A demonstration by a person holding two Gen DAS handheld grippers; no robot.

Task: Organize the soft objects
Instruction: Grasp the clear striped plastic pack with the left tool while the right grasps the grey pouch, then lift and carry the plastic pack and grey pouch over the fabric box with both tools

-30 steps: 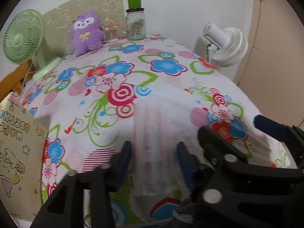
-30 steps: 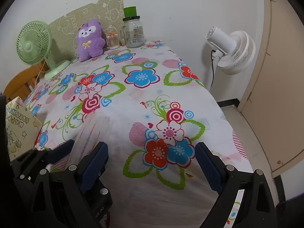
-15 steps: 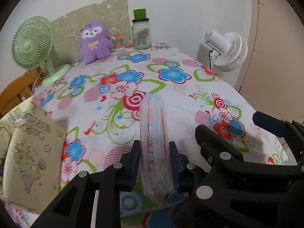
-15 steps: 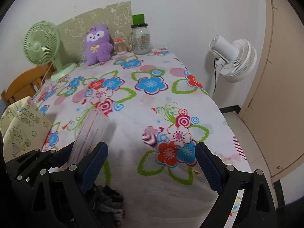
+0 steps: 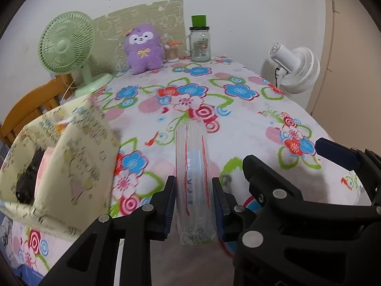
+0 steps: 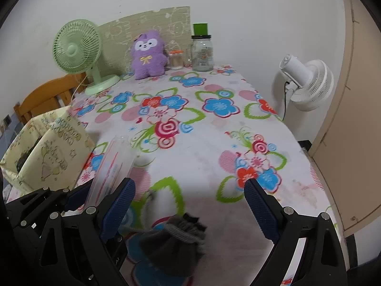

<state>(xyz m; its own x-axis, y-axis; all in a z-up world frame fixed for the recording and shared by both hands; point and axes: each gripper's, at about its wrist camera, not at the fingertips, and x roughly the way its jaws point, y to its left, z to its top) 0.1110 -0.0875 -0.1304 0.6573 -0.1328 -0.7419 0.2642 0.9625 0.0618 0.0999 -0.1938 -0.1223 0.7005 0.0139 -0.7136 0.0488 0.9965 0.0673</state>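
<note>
Left hand-held gripper [image 5: 194, 202] pinching one clear bag [image 5: 194, 181]; right hand-held gripper [image 6: 189, 207] spread; two fans; one purple plush [image 6: 148, 54].

A clear packet [image 5: 194, 178] stands between the left gripper's [image 5: 194, 199] jaws, above the tabletop [image 5: 238, 124]. Left of those jaws sits an open fabric box [image 5: 71, 157]. Right of them is the right gripper [image 6: 189, 211], with a knitted item [image 6: 171, 245] on the tabletop between its jaws. Far ahead, a plush toy [image 5: 144, 48] sits between a desk fan [image 5: 69, 47] and a jar [image 5: 200, 45].
</note>
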